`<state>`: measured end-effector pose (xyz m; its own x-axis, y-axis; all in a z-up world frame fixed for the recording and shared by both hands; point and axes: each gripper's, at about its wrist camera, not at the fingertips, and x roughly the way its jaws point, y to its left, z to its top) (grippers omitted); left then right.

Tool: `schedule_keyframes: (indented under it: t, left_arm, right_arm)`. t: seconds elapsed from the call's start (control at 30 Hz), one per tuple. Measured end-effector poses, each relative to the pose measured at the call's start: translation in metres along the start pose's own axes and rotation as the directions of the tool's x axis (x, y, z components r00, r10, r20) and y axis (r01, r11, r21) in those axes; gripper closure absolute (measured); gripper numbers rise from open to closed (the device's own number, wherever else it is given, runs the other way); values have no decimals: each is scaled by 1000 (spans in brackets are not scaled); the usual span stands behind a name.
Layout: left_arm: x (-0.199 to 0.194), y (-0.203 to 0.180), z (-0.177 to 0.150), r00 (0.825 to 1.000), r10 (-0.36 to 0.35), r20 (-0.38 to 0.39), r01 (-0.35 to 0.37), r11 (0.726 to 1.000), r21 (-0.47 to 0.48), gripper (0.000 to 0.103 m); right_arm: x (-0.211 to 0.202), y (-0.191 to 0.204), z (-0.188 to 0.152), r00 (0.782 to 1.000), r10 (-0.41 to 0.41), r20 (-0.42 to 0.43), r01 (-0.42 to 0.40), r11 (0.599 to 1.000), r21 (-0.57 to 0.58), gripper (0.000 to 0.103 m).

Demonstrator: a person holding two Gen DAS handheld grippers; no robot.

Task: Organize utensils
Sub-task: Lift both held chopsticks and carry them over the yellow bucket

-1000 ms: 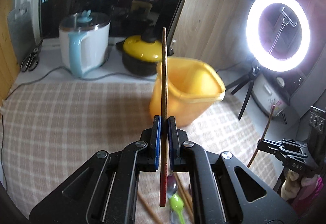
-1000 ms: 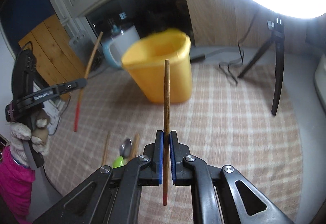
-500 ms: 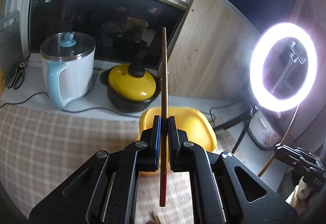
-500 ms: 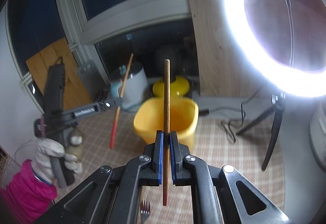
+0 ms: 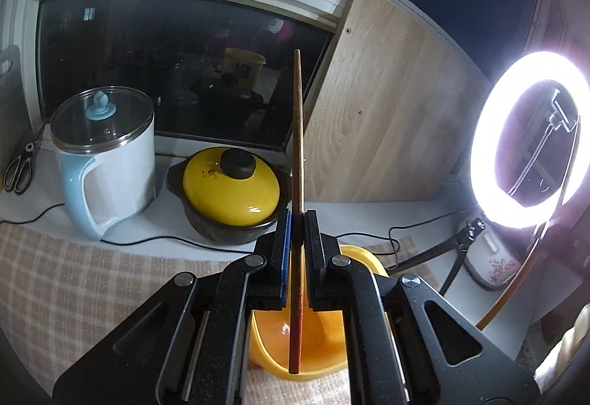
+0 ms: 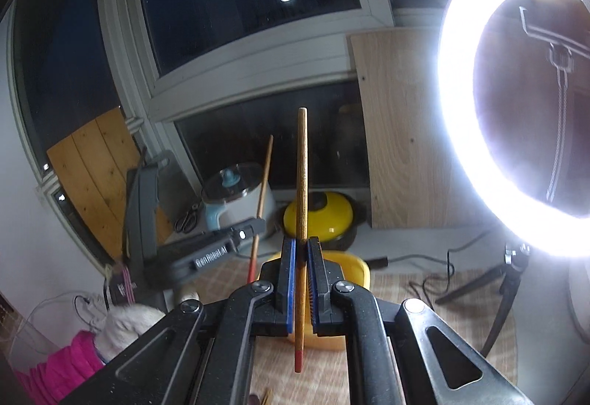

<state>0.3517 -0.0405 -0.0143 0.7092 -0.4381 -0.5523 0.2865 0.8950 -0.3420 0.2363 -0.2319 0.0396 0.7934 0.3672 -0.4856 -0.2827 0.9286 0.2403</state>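
Observation:
My left gripper (image 5: 297, 217) is shut on a wooden chopstick (image 5: 298, 132) with a red lower end. It holds the stick upright over the open yellow plastic bucket (image 5: 324, 349), with the red end hanging inside the rim. My right gripper (image 6: 301, 244) is shut on a second red-tipped chopstick (image 6: 301, 176), also upright, just in front of the same bucket (image 6: 359, 266). The left gripper (image 6: 254, 222) and its chopstick (image 6: 263, 180) show at the left in the right wrist view. The right chopstick (image 5: 516, 287) shows at the right edge in the left wrist view.
A white and blue electric kettle (image 5: 105, 161) and a black pot with a yellow lid (image 5: 230, 191) stand on the sill behind the bucket. Scissors (image 5: 18, 165) lie far left. A lit ring light (image 5: 531, 143) on a tripod stands right. A checked cloth (image 5: 92, 287) covers the table.
Both grippers have risen and moved toward the bucket with their chopsticks. The left one now hangs over the bucket's opening. The loose utensils on the cloth have dropped out of view.

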Motion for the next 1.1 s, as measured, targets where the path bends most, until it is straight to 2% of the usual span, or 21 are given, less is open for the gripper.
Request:
schedule_keyframes:
  t: [0.3, 0.47, 0.63, 0.77, 1.1]
  left_arm:
    - [13, 4, -3, 999, 46, 27, -46, 999, 15, 99]
    - [18, 6, -6, 999, 44, 27, -44, 999, 15, 99]
    - [19, 8, -7, 999, 38, 33, -38, 999, 8, 99]
    - [19, 8, -7, 999, 34, 41, -35, 999, 3, 99]
    - [24, 10, -12, 998, 43, 43, -43, 999, 4, 99]
  right_arm:
    - [32, -6, 11, 998, -53, 21, 53, 999, -4, 99]
    - [48, -15, 8, 999, -35, -7, 35, 999, 28, 99]
    - [39, -21, 16, 1000, 9, 26, -11, 997, 74, 99]
    - [36, -11, 21, 998, -30, 61, 29, 1000, 10, 99]
    - [71, -18, 2, 998, -66, -4, 66, 998, -12, 99]
